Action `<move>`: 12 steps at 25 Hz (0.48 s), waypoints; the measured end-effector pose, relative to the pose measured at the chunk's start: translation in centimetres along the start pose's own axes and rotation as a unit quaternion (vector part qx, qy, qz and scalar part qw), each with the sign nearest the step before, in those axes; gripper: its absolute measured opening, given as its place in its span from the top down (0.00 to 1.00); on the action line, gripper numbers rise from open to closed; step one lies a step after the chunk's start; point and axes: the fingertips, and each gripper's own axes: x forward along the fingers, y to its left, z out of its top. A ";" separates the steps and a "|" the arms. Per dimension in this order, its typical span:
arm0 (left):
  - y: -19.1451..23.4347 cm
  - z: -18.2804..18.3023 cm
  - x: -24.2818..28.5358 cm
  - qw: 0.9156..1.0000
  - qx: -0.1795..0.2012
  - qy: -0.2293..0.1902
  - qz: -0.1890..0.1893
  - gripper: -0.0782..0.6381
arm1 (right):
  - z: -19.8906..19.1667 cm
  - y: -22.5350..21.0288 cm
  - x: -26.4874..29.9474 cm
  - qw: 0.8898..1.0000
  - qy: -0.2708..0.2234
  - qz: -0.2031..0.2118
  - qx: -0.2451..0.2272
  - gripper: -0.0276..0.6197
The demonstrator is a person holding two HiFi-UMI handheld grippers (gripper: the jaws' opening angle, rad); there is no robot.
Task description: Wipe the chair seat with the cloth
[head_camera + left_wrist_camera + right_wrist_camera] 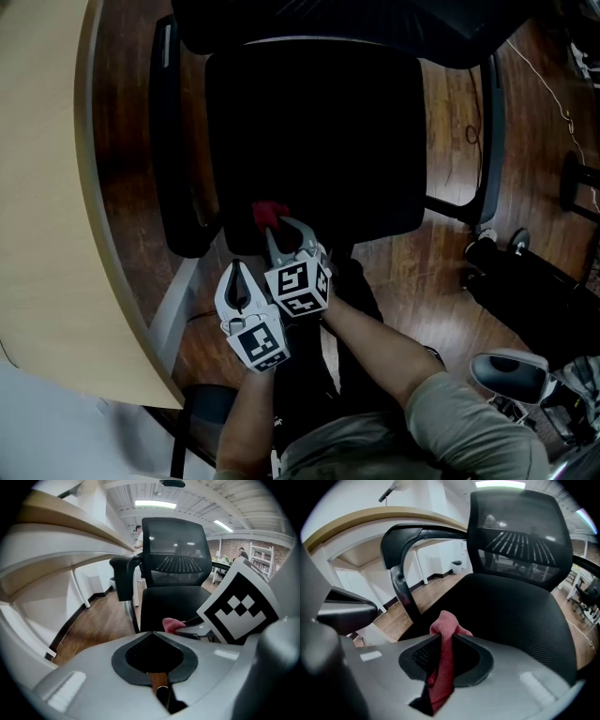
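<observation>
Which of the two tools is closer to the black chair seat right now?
Right. The right tool, shut on the red cloth, is at the front edge of the chair seat; the left tool, shut and empty, sits further back, short of the seat.

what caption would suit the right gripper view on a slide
Right gripper shut on a red cloth, near the front of the black chair seat
</observation>
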 end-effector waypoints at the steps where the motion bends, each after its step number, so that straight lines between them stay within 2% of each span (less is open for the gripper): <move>1: -0.9 0.3 0.3 1.000 0.004 -0.002 -0.007 0.88 | -0.4 -1.5 -0.4 1.000 0.001 -0.013 0.009 0.86; 8: -8.9 2.5 2.1 0.997 0.045 -0.005 -0.066 0.88 | -3.9 -12.6 -4.6 0.992 0.007 -0.100 0.075 0.86; 12: -14.0 3.3 2.8 0.992 0.071 -0.009 -0.101 0.88 | -6.9 -18.8 -7.7 0.979 0.009 -0.160 0.129 0.86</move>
